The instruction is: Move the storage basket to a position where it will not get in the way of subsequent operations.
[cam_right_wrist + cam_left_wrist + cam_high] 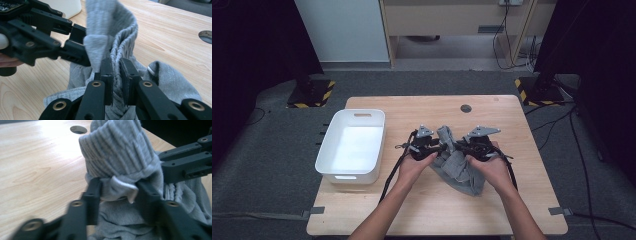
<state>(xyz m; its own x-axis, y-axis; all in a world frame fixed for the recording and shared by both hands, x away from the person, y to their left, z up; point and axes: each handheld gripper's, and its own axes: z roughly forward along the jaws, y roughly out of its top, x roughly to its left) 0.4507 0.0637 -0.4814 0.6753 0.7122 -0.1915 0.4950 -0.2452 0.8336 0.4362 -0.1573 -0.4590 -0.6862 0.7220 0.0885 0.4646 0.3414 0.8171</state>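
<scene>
Right gripper view has the right gripper (116, 75) pinched tight on the ribbed cuff of the grey garment (117, 30) over the table (175, 32), while the left gripper (117, 192) holds only a loose fold between half-closed jaws, which could slip free.

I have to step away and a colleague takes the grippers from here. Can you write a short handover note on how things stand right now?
Right hand-held gripper: shut on the ribbed edge of the grey garment, holding it up.
Left hand-held gripper: jaws around a bunched fold of the same garment; whether the pads press on it is unclear.
Garment: mid-table, mostly crumpled on the wood between both hands.
White bin: at the table's left, nothing in it.
Done: garment gripped and partly raised.
Left: probably folding it, then perhaps placing it in the bin.
</scene>
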